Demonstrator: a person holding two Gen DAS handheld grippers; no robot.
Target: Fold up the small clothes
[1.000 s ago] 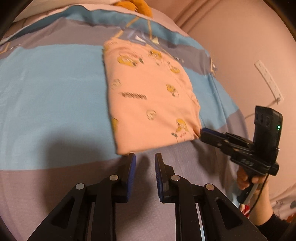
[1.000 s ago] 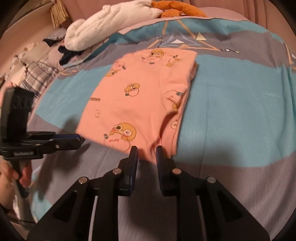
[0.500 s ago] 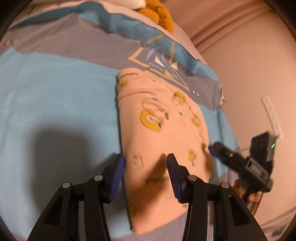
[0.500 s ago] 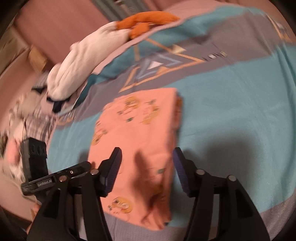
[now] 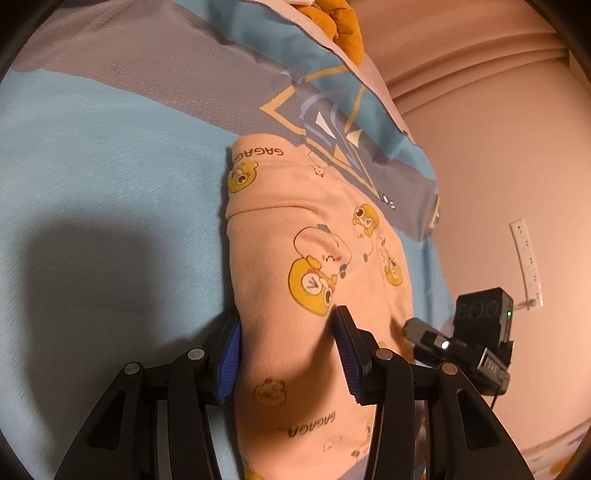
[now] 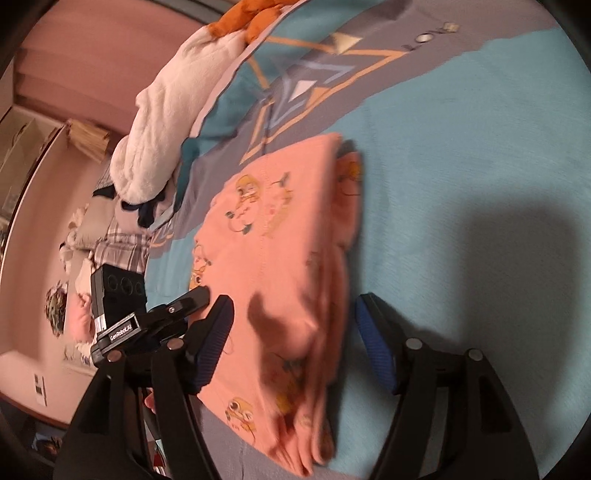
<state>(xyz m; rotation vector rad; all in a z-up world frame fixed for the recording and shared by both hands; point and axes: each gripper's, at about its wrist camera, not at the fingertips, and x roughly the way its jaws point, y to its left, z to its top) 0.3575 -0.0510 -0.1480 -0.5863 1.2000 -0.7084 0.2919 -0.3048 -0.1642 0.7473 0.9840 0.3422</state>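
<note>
A pink child's garment [image 5: 314, 229] with yellow cartoon prints lies folded into a long strip on the blue and grey bedsheet [image 5: 92, 166]. My left gripper [image 5: 286, 332] stands open low over its left side. One blue pad [image 5: 229, 350] sits at the left edge and the other rests on top of the cloth. In the right wrist view the garment [image 6: 288, 221] lies between the jaws of my right gripper [image 6: 291, 310], which are opening and straddle its right half. The pads do not press on it. Each gripper shows in the other's view, the right gripper [image 5: 421, 328] and the left gripper [image 6: 195, 297].
A white fleece bundle [image 6: 162, 122] and an orange plush toy [image 6: 255, 18] lie at the head of the bed. Loose clothes [image 6: 118, 243] are piled off the left side. A wall with a white power strip [image 5: 524, 258] stands close on the right.
Both grippers moved forward from the garment's near edge to over its middle. Both jaws went from nearly shut to wide apart, and both wrists rolled.
</note>
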